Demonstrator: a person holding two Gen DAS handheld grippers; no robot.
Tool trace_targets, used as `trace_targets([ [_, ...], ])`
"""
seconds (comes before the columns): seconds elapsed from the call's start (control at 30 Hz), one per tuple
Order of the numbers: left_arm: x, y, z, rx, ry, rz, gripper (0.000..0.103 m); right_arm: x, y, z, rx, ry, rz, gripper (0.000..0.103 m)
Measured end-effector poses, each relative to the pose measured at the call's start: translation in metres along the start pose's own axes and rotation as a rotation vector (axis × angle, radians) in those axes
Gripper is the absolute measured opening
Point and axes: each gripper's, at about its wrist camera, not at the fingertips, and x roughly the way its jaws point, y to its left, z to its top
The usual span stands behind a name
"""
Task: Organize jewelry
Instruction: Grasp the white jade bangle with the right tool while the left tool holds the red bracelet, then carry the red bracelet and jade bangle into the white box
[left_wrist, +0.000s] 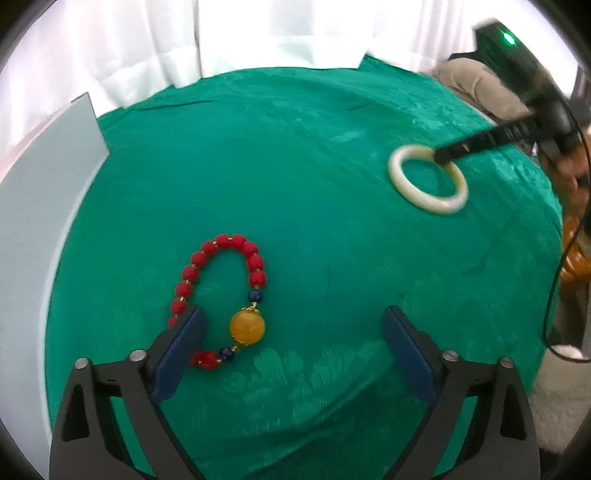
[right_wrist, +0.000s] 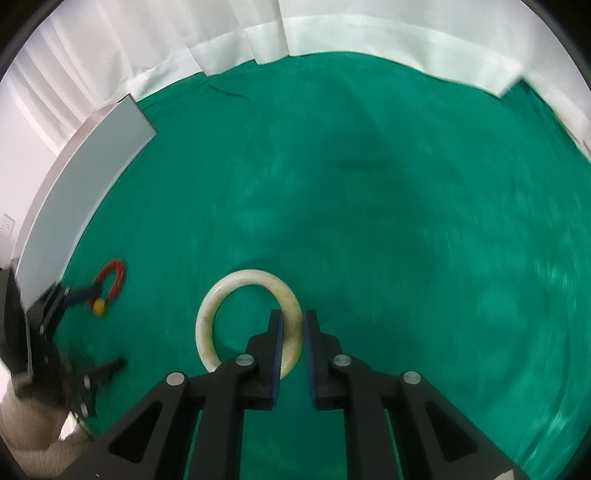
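Observation:
A red bead bracelet (left_wrist: 225, 242) with a large yellow bead (left_wrist: 246, 326) and two blue beads lies on the green cloth (left_wrist: 295, 166). My left gripper (left_wrist: 294, 312) stands open over it. Its left finger covers part of the strand, and the yellow bead lies between the fingers, nearer the left one. A white bangle (right_wrist: 243, 275) is pinched at its right side by my right gripper (right_wrist: 293, 315), whose blue pads press on the band. In the left wrist view the same bangle (left_wrist: 395, 173) sits far right with the right gripper (left_wrist: 443, 155) on it. The right wrist view shows the bracelet (right_wrist: 114, 273) and the left gripper (right_wrist: 107, 328) far left.
A pale grey flat board (left_wrist: 44, 192) lies along the cloth's left edge, also visible in the right wrist view (right_wrist: 85, 192). White curtains (right_wrist: 332, 29) hang behind the table. A beige sleeve (right_wrist: 29, 424) holds the left gripper. A black cable (left_wrist: 554, 295) hangs at the right.

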Motion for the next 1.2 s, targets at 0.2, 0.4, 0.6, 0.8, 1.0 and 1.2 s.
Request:
trace_targets([
  [0.2, -0.001, 0.01, 0.005, -0.043, 0.029, 0.009, 0.069, -0.005, 0.002, -0.033, -0.021, -0.039, -0.049, 0.011],
  [0.4, -0.001, 0.016, 0.009, -0.084, 0.041, 0.035, 0.05, 0.009, 0.006, -0.023, -0.008, -0.034, -0.054, 0.014],
  [0.6, -0.003, 0.023, 0.01, -0.125, 0.041, 0.031, 0.015, 0.007, 0.009, -0.018, 0.029, -0.055, -0.028, 0.011],
  [0.8, -0.04, 0.04, 0.007, -0.284, -0.086, -0.064, 0.015, -0.015, 0.004, -0.014, 0.118, -0.097, 0.086, 0.012],
  [1.0, -0.086, 0.077, -0.008, -0.54, -0.192, -0.212, 0.015, -0.037, 0.03, -0.003, 0.086, -0.137, 0.148, 0.012],
  [1.2, -0.161, 0.098, -0.026, -0.658, -0.285, -0.161, 0.015, -0.053, 0.074, 0.026, 0.03, -0.162, 0.236, 0.012],
])
